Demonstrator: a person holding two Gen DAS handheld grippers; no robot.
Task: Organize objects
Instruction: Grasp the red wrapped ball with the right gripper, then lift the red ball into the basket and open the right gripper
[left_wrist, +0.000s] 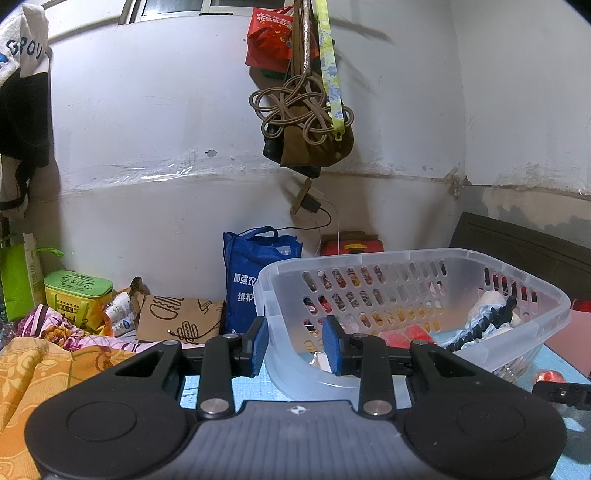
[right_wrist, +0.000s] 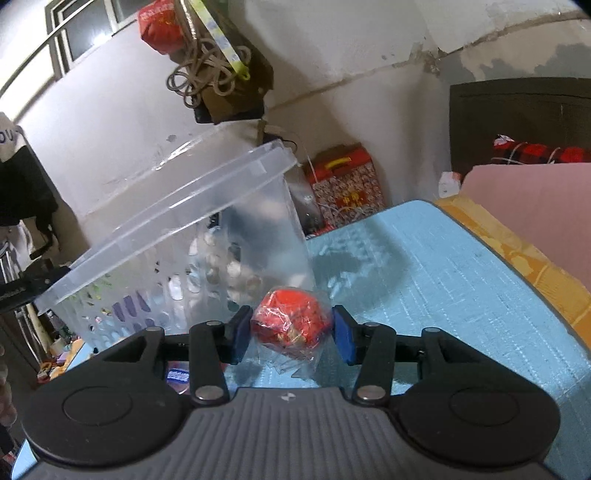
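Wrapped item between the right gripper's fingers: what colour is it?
Red, in clear crinkly plastic wrapped item; clearest in the right wrist view.

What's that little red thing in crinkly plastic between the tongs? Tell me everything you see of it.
The red ball is a roundish lump with gold flecks, wrapped in clear crinkled plastic whose loose end spreads below it. It sits squeezed between the blue pads of the right tongs, over the light blue mat, just beside the clear plastic basket. From the left tongs' view it peeks out past the basket.

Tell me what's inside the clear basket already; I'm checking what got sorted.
In the basket: a black flexible tripod, a white-and-blue cloth item and something red. Its near wall hides the rest of the floor.
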